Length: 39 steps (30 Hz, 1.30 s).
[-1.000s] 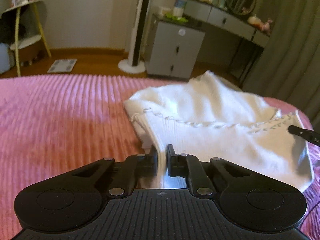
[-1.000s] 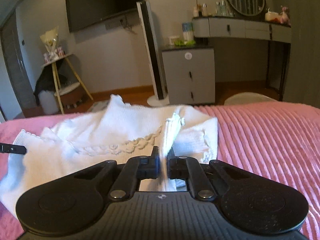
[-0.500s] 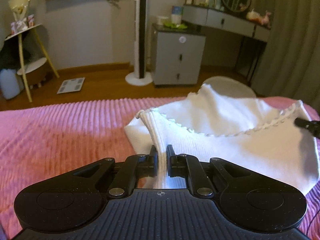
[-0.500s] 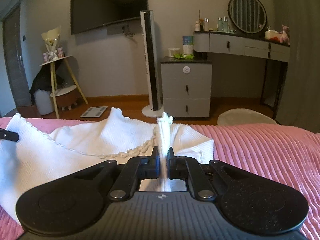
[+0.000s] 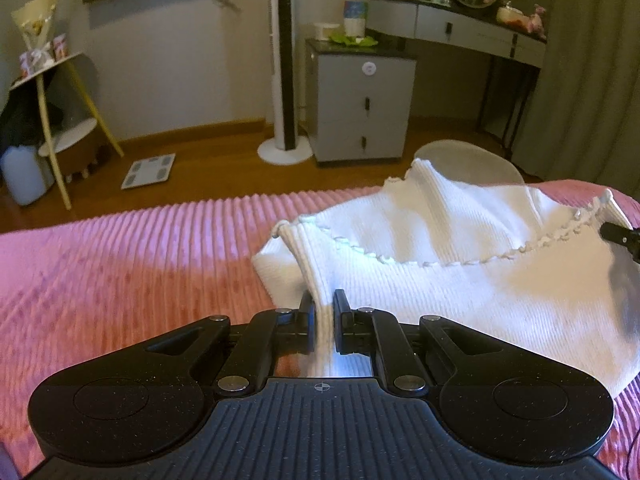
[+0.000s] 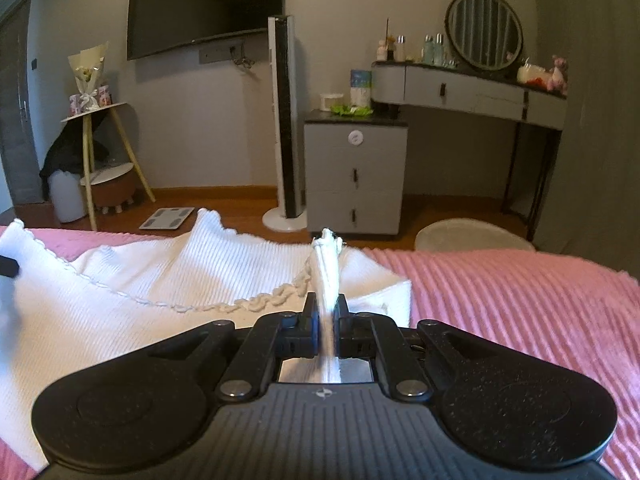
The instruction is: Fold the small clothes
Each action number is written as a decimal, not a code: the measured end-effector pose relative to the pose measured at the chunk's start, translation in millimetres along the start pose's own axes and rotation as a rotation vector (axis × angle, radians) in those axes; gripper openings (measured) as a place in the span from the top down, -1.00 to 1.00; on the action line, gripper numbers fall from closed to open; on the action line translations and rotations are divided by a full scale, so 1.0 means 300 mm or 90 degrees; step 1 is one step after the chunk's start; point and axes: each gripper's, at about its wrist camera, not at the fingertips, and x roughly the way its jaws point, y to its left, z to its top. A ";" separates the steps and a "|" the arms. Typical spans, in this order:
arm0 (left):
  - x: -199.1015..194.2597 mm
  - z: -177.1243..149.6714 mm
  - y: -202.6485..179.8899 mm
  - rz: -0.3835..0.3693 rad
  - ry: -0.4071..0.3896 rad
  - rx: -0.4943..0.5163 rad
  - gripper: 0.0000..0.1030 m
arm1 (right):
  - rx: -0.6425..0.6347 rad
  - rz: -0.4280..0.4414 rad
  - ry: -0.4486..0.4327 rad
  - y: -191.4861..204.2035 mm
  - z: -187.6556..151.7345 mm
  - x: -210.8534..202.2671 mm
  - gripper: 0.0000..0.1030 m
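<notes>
A small white ribbed knit garment (image 5: 460, 264) with a scalloped trim lies on the pink ribbed bedspread (image 5: 140, 264). My left gripper (image 5: 323, 304) is shut on its near left edge and holds that edge lifted. My right gripper (image 6: 325, 308) is shut on the garment's (image 6: 160, 280) near right edge, which stands up in a bunched fold between the jaws. The trimmed edge hangs slack between the two grippers. The right gripper's tip shows at the right edge of the left wrist view (image 5: 620, 234).
Beyond the bed's far edge are a wooden floor, a grey drawer cabinet (image 6: 354, 176), a tower fan (image 6: 286, 128), a dressing table with a round mirror (image 6: 468, 84), a yellow-legged shelf stand (image 6: 100, 160), a bathroom scale (image 6: 168, 218) and a round stool (image 6: 472, 236).
Both grippers have risen and tilted up while staying shut on the garment. Its near edge has lifted off the bedspread, and more of the room shows behind it.
</notes>
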 end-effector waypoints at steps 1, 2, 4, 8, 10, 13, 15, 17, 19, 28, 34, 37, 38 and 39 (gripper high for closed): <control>-0.004 0.009 -0.001 0.002 -0.005 0.003 0.79 | 0.002 -0.003 -0.005 -0.001 0.007 0.000 0.88; -0.007 0.021 0.000 0.004 -0.011 0.004 0.79 | 0.004 -0.005 -0.010 -0.003 0.016 0.001 0.88; -0.008 0.044 0.006 0.007 -0.022 0.000 0.79 | 0.010 -0.012 -0.023 -0.006 0.036 0.004 0.88; 0.005 0.100 0.017 0.017 -0.052 -0.009 0.79 | -0.002 -0.030 -0.043 0.000 0.081 0.031 0.88; 0.030 0.123 0.020 0.023 -0.057 -0.018 0.79 | -0.005 -0.041 -0.045 -0.002 0.105 0.063 0.88; 0.101 0.124 0.022 0.041 -0.048 -0.035 0.78 | -0.014 -0.053 -0.022 -0.003 0.108 0.139 0.88; 0.162 0.108 0.029 0.047 -0.027 -0.048 0.78 | -0.025 -0.057 0.013 0.000 0.084 0.203 0.88; 0.229 0.084 0.032 0.055 0.002 -0.053 0.79 | -0.033 -0.058 0.037 0.005 0.061 0.246 0.88; 0.284 0.060 0.033 0.067 0.028 -0.042 0.79 | -0.035 -0.058 0.061 0.003 0.035 0.283 0.88; 0.230 0.135 0.035 0.057 -0.040 -0.020 0.80 | -0.038 -0.051 0.003 -0.013 0.105 0.277 0.88; 0.232 0.227 0.033 0.100 -0.108 -0.044 0.80 | -0.071 -0.106 -0.060 0.015 0.202 0.311 0.88; 0.292 0.234 0.041 0.119 -0.094 -0.079 0.76 | -0.067 -0.112 -0.047 0.016 0.211 0.362 0.86; 0.324 0.230 0.040 0.132 -0.075 -0.085 0.67 | -0.073 -0.118 -0.026 0.019 0.201 0.380 0.81; 0.355 0.229 0.041 0.137 -0.053 -0.086 0.64 | -0.075 -0.126 -0.003 0.019 0.191 0.409 0.76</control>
